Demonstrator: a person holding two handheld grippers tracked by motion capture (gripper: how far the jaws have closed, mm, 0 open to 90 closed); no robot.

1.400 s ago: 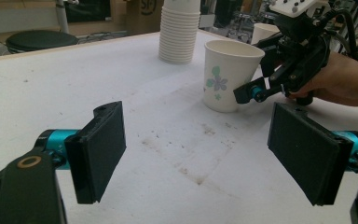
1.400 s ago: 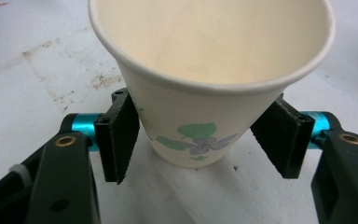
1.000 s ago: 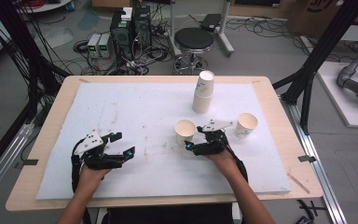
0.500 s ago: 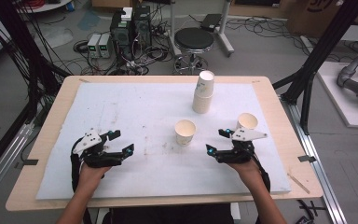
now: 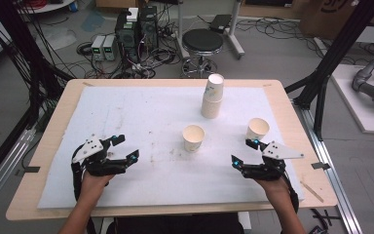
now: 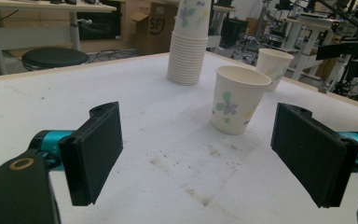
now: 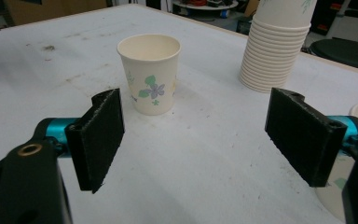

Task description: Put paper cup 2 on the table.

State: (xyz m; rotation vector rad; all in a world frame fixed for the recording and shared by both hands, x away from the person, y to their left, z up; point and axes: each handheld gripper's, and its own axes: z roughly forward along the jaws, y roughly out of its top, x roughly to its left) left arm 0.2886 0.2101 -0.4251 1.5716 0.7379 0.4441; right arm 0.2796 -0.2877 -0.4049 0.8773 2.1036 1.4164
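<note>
A stack of paper cups (image 5: 212, 95) (image 6: 190, 42) (image 7: 273, 44) stands upright at the back centre of the white mat (image 5: 141, 117). One single flowered cup (image 5: 193, 138) (image 6: 237, 99) (image 7: 151, 72) stands in front of it, a second cup (image 5: 257, 129) (image 6: 274, 66) to its right. My right gripper (image 5: 243, 151) (image 7: 200, 140) is open, empty, just in front of the right cup. At the front left, my left gripper (image 5: 126, 148) (image 6: 200, 151) is open with nothing between its black pads.
The wooden table edge (image 5: 175, 209) frames the mat. Beyond the table stand a black stool (image 5: 202, 44), computer boxes (image 5: 136, 27) and floor cables. Black frame posts (image 5: 328, 63) rise at the right.
My right gripper has let go of the middle cup and moved right and back toward the person, past the right cup. The left gripper has stayed put.
</note>
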